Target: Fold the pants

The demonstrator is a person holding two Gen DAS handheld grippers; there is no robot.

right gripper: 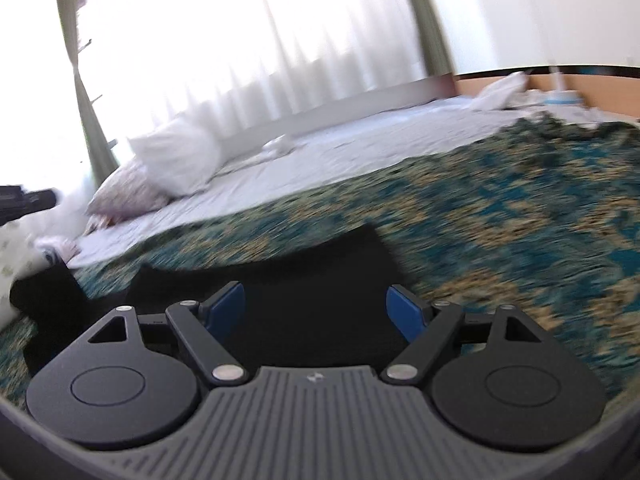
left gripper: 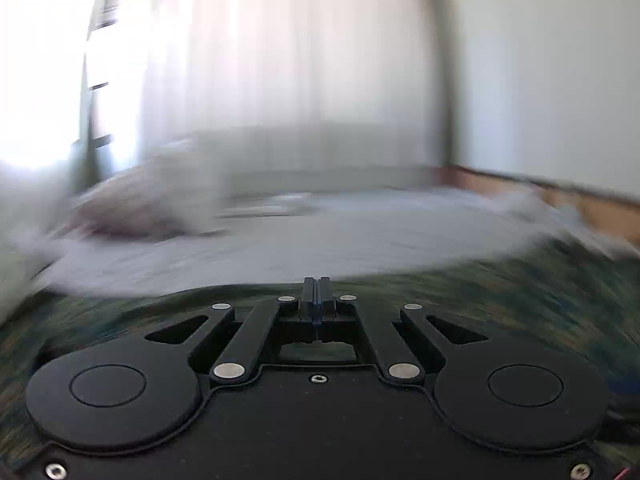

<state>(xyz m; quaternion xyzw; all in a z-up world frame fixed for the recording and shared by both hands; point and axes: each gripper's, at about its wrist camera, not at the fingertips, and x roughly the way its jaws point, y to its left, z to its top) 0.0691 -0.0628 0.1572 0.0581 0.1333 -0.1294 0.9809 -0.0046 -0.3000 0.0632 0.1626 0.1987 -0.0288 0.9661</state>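
We see our left gripper with its jaws pressed together and nothing visible between them, above the patterned blanket; this view is blurred. Our right gripper has its blue pads spread wide and holds nothing. The black pants lie on the blanket, just under and ahead of the right gripper. A white pillow rests on the sheet further back

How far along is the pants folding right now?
Early, it seems. No finished fold shows: the black pants lie on the patterned bedspread, their outline uneven. The right gripper is open just above them, gripping nothing. The left gripper is shut, with no pants visible in its blurred view. Gripping and folding are left.
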